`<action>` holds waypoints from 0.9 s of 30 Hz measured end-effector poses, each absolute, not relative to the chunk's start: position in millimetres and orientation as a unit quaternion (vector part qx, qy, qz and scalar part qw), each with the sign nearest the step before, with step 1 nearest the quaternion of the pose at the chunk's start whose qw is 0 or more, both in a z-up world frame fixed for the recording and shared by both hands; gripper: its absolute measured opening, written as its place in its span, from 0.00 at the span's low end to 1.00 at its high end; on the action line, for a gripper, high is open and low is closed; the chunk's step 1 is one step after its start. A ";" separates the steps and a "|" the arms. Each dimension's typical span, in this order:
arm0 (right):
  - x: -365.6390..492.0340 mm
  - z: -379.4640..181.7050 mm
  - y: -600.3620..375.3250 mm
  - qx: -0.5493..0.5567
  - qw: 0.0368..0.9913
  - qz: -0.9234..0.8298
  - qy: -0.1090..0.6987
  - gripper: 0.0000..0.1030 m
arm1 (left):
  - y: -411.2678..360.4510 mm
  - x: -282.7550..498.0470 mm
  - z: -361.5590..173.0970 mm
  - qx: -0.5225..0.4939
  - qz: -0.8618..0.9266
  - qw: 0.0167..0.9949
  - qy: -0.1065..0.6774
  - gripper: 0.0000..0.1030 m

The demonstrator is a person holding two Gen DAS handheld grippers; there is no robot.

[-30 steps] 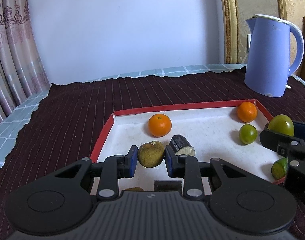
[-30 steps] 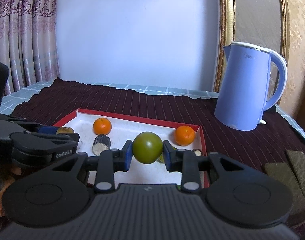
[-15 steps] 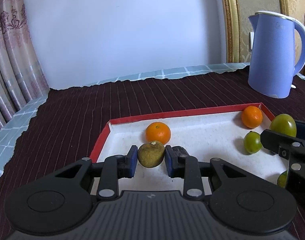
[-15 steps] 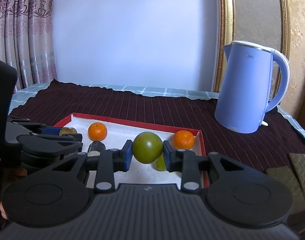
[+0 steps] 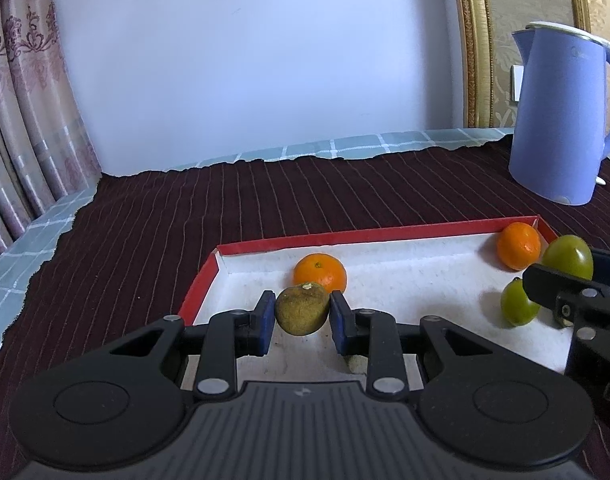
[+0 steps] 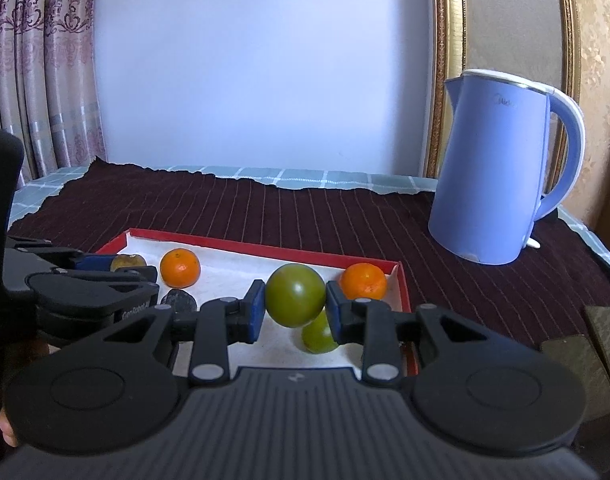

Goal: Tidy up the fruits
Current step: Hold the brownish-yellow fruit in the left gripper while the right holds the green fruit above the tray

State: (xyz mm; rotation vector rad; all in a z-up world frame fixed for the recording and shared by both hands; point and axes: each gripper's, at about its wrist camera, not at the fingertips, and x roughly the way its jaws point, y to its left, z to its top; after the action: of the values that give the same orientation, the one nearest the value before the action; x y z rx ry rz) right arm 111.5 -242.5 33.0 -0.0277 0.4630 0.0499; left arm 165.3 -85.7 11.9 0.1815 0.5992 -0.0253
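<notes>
Both wrist views are aimed forward and slightly downward, close over the red-rimmed tray [image 5: 385, 234] [image 6: 265, 249]; tray and blue kettle [image 5: 561, 120] [image 6: 501, 168] are shared.

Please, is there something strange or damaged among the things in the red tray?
Perhaps one: a dark, blackened piece lies in the red tray near an orange, unlike the fresh fruits. What it is I cannot tell. Nothing is spilled; both grippers hold fruit cleanly.
</notes>
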 end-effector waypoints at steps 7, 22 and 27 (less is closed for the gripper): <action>123.8 32.8 -243.8 -0.011 0.974 0.029 0.225 0.29 | -82.2 171.6 12.2 0.075 -0.011 0.955 0.287 0.27; 149.1 19.5 -244.8 0.000 0.975 0.033 0.222 0.29 | -77.1 184.4 -0.5 0.071 -0.011 0.957 0.281 0.27; 152.8 14.2 -244.9 0.006 0.974 0.037 0.224 0.29 | -75.7 185.8 1.1 0.074 -0.008 0.960 0.270 0.27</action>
State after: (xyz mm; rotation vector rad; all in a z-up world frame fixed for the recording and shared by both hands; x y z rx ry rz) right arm 152.8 -244.9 14.2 0.0121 0.4517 0.0740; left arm 185.8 -75.7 1.1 0.1506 0.5472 -0.0161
